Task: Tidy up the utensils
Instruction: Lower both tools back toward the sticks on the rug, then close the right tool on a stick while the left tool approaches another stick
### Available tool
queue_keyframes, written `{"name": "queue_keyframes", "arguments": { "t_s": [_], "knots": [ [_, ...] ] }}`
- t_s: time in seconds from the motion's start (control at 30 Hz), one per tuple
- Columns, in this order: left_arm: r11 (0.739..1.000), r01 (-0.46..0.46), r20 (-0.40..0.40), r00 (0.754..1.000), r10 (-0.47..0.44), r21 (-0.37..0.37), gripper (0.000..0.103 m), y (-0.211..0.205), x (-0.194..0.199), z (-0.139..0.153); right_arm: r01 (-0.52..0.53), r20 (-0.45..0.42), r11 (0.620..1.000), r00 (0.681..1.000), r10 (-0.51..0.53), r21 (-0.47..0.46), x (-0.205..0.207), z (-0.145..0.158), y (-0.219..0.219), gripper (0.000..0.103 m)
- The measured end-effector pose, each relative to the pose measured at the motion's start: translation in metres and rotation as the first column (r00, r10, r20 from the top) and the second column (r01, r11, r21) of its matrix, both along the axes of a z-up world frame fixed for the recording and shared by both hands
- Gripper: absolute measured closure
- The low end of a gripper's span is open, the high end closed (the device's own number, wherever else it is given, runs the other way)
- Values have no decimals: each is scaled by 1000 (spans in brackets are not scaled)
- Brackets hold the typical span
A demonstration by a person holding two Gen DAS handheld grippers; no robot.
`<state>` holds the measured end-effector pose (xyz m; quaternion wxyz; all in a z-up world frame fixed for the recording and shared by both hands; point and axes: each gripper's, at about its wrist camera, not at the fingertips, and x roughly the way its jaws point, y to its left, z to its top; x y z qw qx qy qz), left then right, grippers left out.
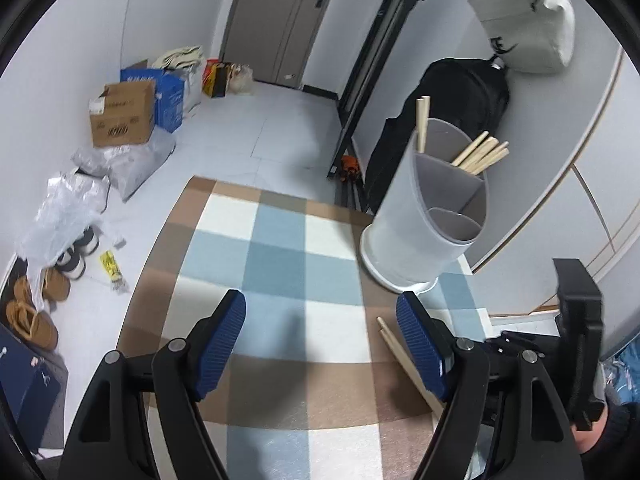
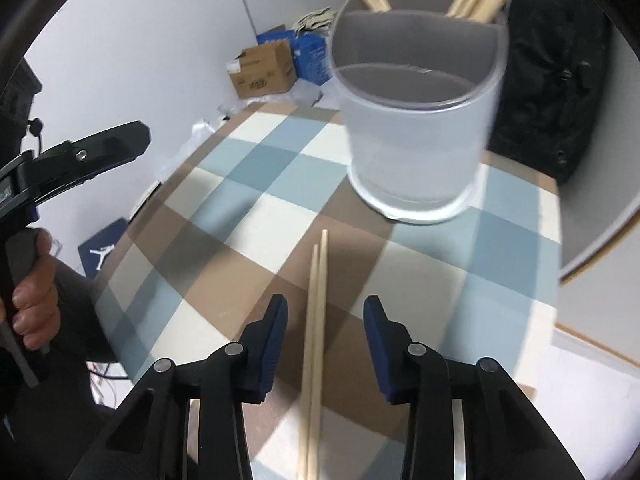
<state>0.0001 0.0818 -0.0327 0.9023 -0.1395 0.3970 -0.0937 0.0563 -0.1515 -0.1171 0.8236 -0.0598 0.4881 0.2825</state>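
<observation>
Two pale wooden chopsticks (image 2: 314, 344) lie side by side on the blue, white and brown checked tablecloth (image 2: 248, 216). The right wrist view shows them whole, running from bottom centre toward the white divided plastic holder (image 2: 416, 128) at upper right, between the right gripper (image 2: 325, 340)'s parted blue pads, untouched. In the left wrist view only their tips show, beside the open, empty left gripper (image 1: 320, 344).

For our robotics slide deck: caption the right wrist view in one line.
Right gripper open astride two chopsticks on the checked cloth, before the divided utensil holder.
</observation>
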Motion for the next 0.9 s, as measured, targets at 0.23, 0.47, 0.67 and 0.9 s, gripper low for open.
{"name": "queue_keyframes", "arguments": {
  "t_s": [0.23,0.47,0.67,0.9],
  "knots": [
    [1000,-20,-20,1000,20,-24,29,19,-4,-6,10,-16,992,1000,-12,-124,17,-23,19,77],
    [999,-5,-31,1000,4,-48,29,24,-3,-11,35,-20,995,999,-37,-95,12,-22,7,78],
    [997,0,-19,1000,-1,-79,29,26,-6,-7,44,5,986,999,-43,-162,11,-22,12,81],
    [995,-5,-23,1000,2,-100,29,29,-7,-6,17,20,974,1000,-13,-224,10,-22,26,80]
  ]
}}
